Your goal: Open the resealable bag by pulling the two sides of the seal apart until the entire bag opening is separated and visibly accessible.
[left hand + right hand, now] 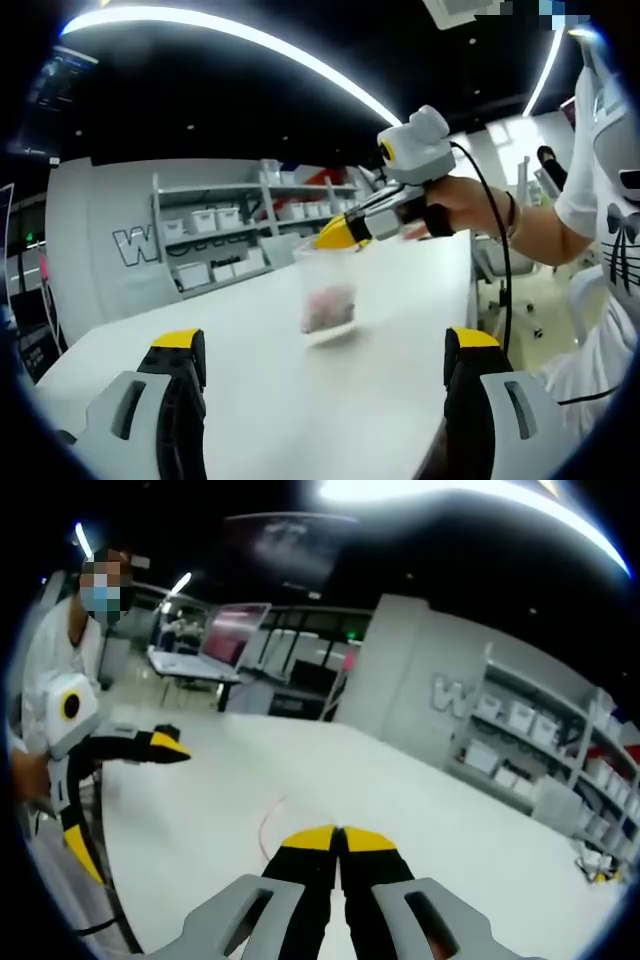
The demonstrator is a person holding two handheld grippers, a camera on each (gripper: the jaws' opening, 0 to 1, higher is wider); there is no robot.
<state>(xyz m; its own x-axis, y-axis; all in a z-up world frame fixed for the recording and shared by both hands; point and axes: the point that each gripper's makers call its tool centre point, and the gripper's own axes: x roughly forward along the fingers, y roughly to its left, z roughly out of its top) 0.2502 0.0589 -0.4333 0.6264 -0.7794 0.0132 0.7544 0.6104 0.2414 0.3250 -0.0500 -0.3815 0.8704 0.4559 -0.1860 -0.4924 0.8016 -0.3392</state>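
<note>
The table (300,400) is plain white. On it stands a clear bag (327,290) with something pinkish inside and a thin red line along its seal. The left gripper (325,365) has black jaws capped in yellow on grey bodies; the right gripper (338,837) is coloured the same. The person's shirt (610,170) is white with a black print. Shelves (215,240) are grey, holding white boxes.

The left gripper view looked low across the white table (300,400) toward the shelving wall (225,235), while the right gripper view faced back over that tabletop from close above its own tips, both sharing table and shelves.
</note>
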